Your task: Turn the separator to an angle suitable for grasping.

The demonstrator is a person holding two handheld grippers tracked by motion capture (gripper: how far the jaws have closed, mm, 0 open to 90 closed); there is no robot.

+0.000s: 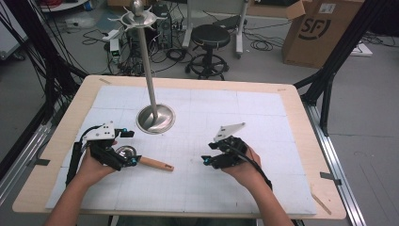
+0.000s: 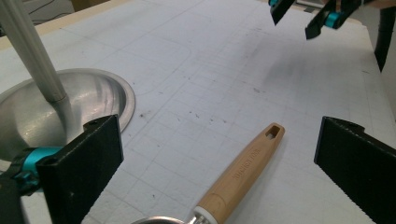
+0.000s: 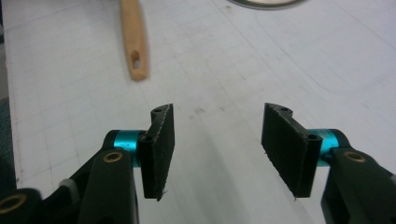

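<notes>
- The wooden-handled utensil [image 1: 149, 162] lies flat on the white mat [image 1: 263, 183], near the round base of the steel stand [image 1: 155, 118], on the person's side of that base.
- Its metal head lies toward the left gripper [image 1: 131, 148], its handle toward the right gripper [image 1: 208, 152].
- The left gripper hangs over the utensil's head with its 2 jaws spread wide, clasping nothing; in the left gripper view the handle [image 2: 243, 175] lies between them, untouched.
- The right gripper is released, jaws parted and empty, well apart from the handle's holed end [image 3: 135, 58].
</notes>
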